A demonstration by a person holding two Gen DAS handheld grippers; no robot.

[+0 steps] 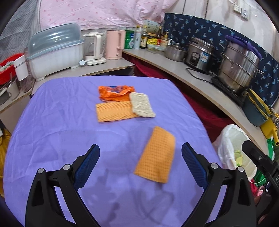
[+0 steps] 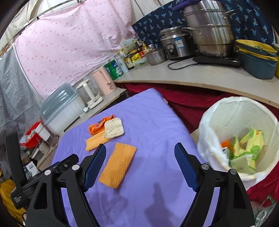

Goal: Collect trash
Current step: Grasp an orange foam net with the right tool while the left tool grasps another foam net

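Four bits of trash lie on a purple cloth (image 1: 61,122) covering the table: nearest, an orange waffle-textured pad (image 1: 156,155), lying alone toward the right; farther back a second orange pad (image 1: 114,111), w/ a beige woven pad (image 1: 142,104) overlapping its right end, and a crumpled orange wrapper (image 1: 113,93) just behind both. Wrapper has a blue patch, print not readable. Left gripper (image 1: 140,165) and right gripper (image 2: 140,165) both hover above the near edge, jaws wide apart, nothing between the pads. Right of the table, lower down, a bin w/ white liner (image 2: 218,122) already holds green-yellow packets; text on them too blurred. Room: pink dotted curtain (image 1: 97,12) at the far side, dark blue patterned cloth (image 1: 200,29) behind a curved counter (image 1: 191,76) carrying a rice cooker (image 1: 198,52), a tall steel steamer pot (image 1: 240,69), bottles and a green tin, labels too small to read. Far left shelf: a lidded dish box (image 1: 55,50), glass kettle, pink kettle (image 1: 115,44). Left gripper's body, seen from the right wrist, bears small white lettering, only partly legible.
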